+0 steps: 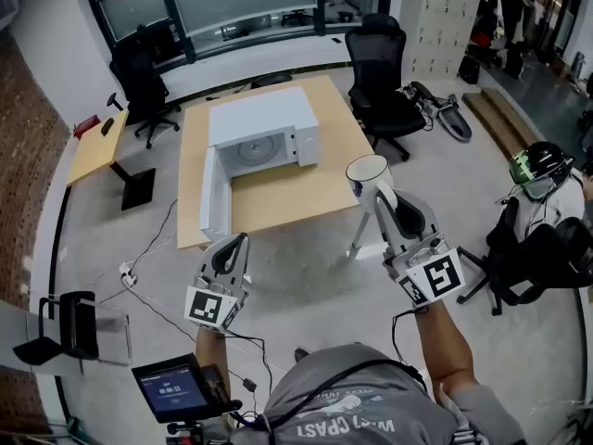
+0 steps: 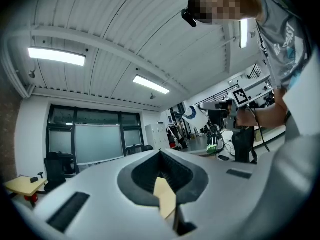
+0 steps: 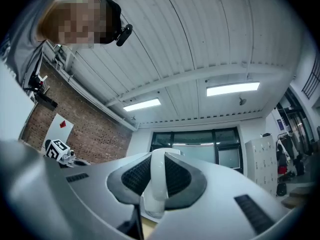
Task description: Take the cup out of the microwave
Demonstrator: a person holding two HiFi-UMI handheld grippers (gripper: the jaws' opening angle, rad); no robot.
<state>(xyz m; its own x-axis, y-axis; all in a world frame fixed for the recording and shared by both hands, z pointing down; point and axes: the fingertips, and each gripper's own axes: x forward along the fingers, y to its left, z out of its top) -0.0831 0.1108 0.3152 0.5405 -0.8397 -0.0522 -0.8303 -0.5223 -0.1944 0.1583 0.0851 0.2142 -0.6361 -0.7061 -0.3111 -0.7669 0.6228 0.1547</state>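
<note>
One cup (image 1: 368, 170), out of the microwave (image 1: 264, 130) and off beside the table (image 1: 278, 202), sits clamped by its wall in the right hand-held gripper (image 1: 378, 191); probably light, stiff, smooth, so a rim pinch could slip. Left hand-held gripper (image 1: 241, 242) closed, empty

A white ceramic cup (image 1: 368, 170) with a dark blue pattern inside hangs in the air at the tips of the right claw (image 1: 378, 191). The claw's pads pinch its wall, and it is tilted so the mouth faces up. Well beyond that claw and off to its left sits a boxy white microwave oven (image 1: 264, 130) on a pale wooden table (image 1: 278, 202) — its door (image 1: 215, 202) swung wide open, the round turntable showing.
</note>
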